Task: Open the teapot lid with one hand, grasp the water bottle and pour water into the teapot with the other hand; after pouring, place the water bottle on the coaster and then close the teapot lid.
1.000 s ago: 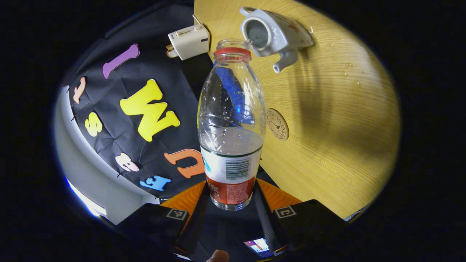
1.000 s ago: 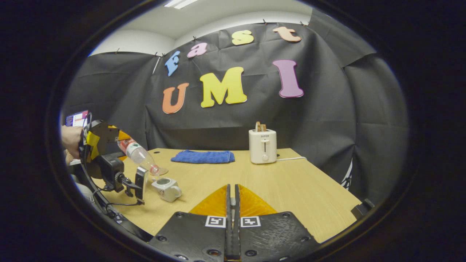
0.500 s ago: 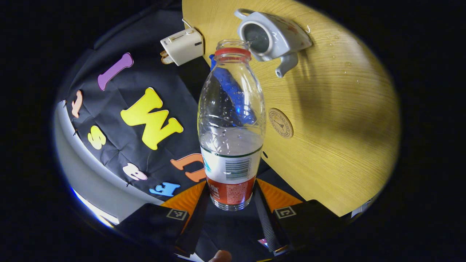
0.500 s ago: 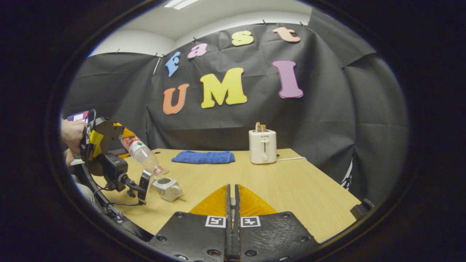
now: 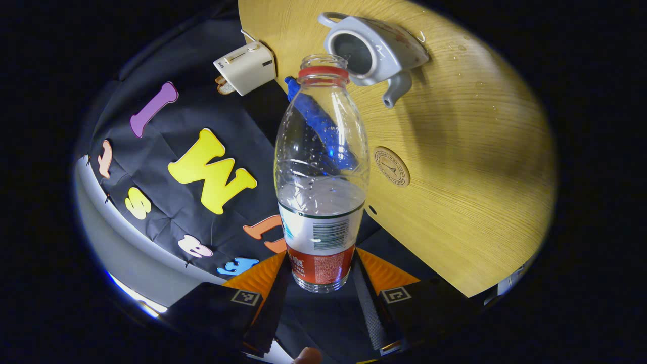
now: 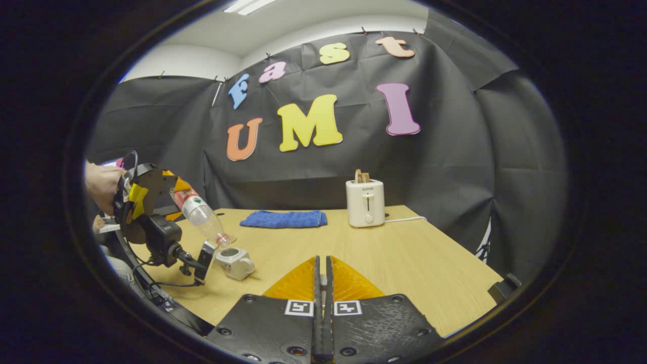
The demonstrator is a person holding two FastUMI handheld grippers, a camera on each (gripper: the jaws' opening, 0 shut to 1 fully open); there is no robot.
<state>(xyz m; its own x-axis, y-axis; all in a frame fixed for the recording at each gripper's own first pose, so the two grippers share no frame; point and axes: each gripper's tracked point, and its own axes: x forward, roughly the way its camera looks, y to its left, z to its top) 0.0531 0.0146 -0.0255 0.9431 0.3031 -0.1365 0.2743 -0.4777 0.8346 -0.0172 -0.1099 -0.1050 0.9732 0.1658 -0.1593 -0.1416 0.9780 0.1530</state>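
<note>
My left gripper (image 5: 320, 263) is shut on the lower end of a clear water bottle (image 5: 321, 167) with a red neck ring and no cap, part full. In the right gripper view the bottle (image 6: 202, 218) tilts mouth-down over the white teapot (image 6: 233, 263). The teapot (image 5: 376, 50) stands on the wooden table with its opening bare, and the bottle's mouth is right at its rim. A round coaster (image 5: 391, 166) lies on the table beside it. My right gripper (image 6: 322, 260) hangs shut above the table's near side, and I see nothing between its fingers.
A white toaster (image 6: 365, 202) and a folded blue cloth (image 6: 284, 218) stand at the back of the table (image 6: 404, 253). A person's hand (image 6: 101, 184) holds the left gripper at the table's left edge. Water drops dot the wood near the teapot.
The left gripper has carried the tilted bottle a little lower and closer to the teapot's opening. The right gripper has stayed put.
</note>
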